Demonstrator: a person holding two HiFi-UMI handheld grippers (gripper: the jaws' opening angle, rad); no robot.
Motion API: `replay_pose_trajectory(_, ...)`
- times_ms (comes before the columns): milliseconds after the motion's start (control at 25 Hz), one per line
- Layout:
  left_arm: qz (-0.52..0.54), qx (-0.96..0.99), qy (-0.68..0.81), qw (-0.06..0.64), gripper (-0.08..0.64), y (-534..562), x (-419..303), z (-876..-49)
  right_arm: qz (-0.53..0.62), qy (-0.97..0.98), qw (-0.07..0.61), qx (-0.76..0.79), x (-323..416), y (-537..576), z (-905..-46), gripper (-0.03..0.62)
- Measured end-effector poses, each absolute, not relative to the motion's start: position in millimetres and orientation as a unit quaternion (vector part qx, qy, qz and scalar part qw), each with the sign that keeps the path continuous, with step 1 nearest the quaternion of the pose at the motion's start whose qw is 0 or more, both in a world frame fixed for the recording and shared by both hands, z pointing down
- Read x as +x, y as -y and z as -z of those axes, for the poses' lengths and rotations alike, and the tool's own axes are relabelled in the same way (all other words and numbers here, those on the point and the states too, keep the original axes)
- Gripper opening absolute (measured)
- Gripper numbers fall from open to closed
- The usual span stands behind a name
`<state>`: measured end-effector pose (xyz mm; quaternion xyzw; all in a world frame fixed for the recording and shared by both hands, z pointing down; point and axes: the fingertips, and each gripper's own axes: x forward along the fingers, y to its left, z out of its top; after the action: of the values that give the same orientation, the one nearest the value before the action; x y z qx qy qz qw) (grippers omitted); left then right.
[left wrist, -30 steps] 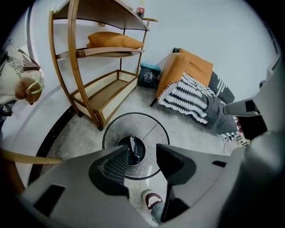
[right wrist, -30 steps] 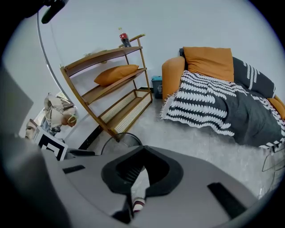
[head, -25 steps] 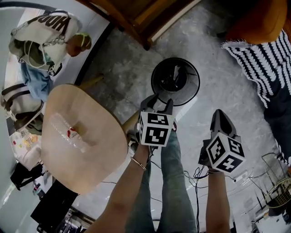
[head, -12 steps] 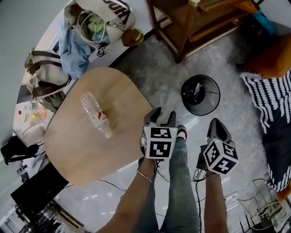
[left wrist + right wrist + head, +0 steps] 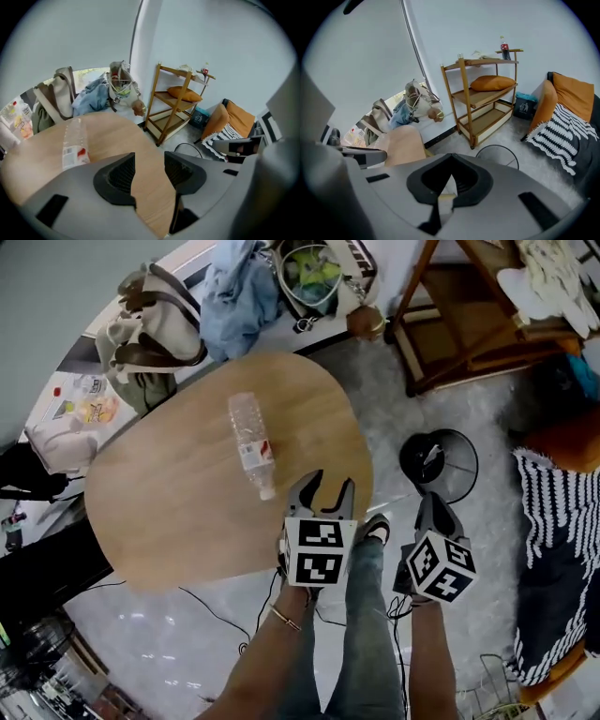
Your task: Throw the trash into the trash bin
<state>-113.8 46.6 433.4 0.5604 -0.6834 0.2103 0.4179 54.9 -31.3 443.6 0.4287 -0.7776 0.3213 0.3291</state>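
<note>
Right now we are looking at the plastic bottle, which is lying on its side near the middle of the table. It is clear and slightly ribbed, and it is wearing a white label with a red patch. Its narrow neck end is pointing toward the table's near edge. The tabletop is showing as a smooth, pale wood slab with a rounded, egg-like outline.

Just past the bottle's neck, the left gripper is hanging over that near edge. Its two dark jaws are standing apart with only bare wood showing between them, so it is gripping nothing. Beside it, the right gripper is pointing down at the floor with its jaw tips pressing together, and we are seeing nothing caught between them.

The trash bin is standing on the mottled grey floor just beyond the right gripper, well apart from the bottle. It is round, black and open-topped (something pale is lying inside). Farther out, a wooden shelf is standing by the wall, soft bags are slumping behind the table, and a black-and-white striped cloth is spreading at the right.
</note>
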Motion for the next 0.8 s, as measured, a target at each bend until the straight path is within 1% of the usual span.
replay_pose_trajectory(400, -0.172, 0.459, 0.764, 0.42, 0.206, -121, -198, -428, -0.286, 0.811, 0.367, 0.356, -15, 2, -445, 0.006)
replay_pose_trajectory(600, -0.169, 0.402, 0.792, 0.428, 0.206, -156, -220, -438, -0.268, 0.822, 0.383, 0.326, -38, -3, -445, 0.006)
replay_pose_trajectory(800, -0.167, 0.374, 0.795, 0.447, 0.21, -170, -222, -457, -0.253, 0.83, 0.395, 0.301, -55, -6, -445, 0.006)
